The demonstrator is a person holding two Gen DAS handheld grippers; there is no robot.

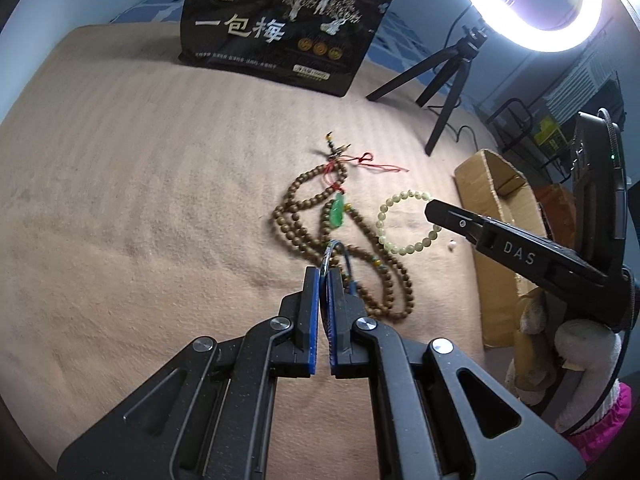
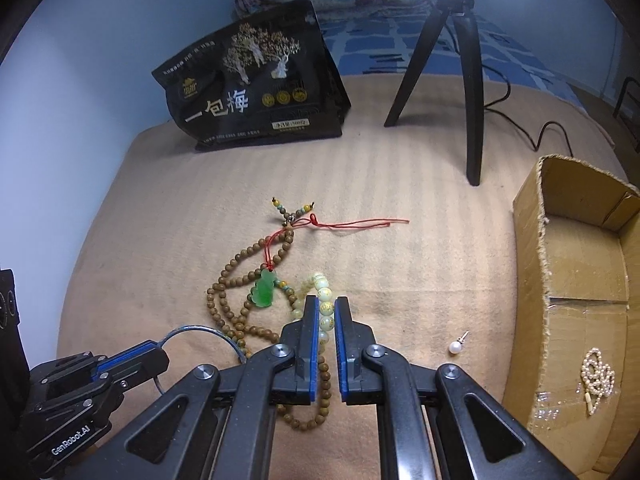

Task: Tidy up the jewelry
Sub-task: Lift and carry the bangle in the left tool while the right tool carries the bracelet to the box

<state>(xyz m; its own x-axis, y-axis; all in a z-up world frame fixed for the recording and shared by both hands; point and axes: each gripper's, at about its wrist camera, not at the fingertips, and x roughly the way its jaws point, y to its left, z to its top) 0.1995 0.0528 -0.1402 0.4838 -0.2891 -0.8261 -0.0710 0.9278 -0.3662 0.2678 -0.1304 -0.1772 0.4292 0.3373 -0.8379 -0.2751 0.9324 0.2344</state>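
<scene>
Straddling the pale bead bracelet, your right hand-held gripper has its blue pads on either side of the near arc of the ring, with a bead showing in the narrow gap. From here you can't tell whether the pads are pinching it yet or only sitting close.

The bracelet lies flat on the tan bed cover, its far arc running away from you along the fingers and brushing the brown bead necklace and the green pendant on the left.

The cardboard box stands off to your right, open side up, with a small pearl strand already on its floor. That's the relation that matters: the box is on the right, and the right arm is the nearer one. A loose pearl earring sits between you and the box wall.

Your left hand-held gripper is clamped on a thin blue-and-silver wire hoop beside the necklace.
</scene>
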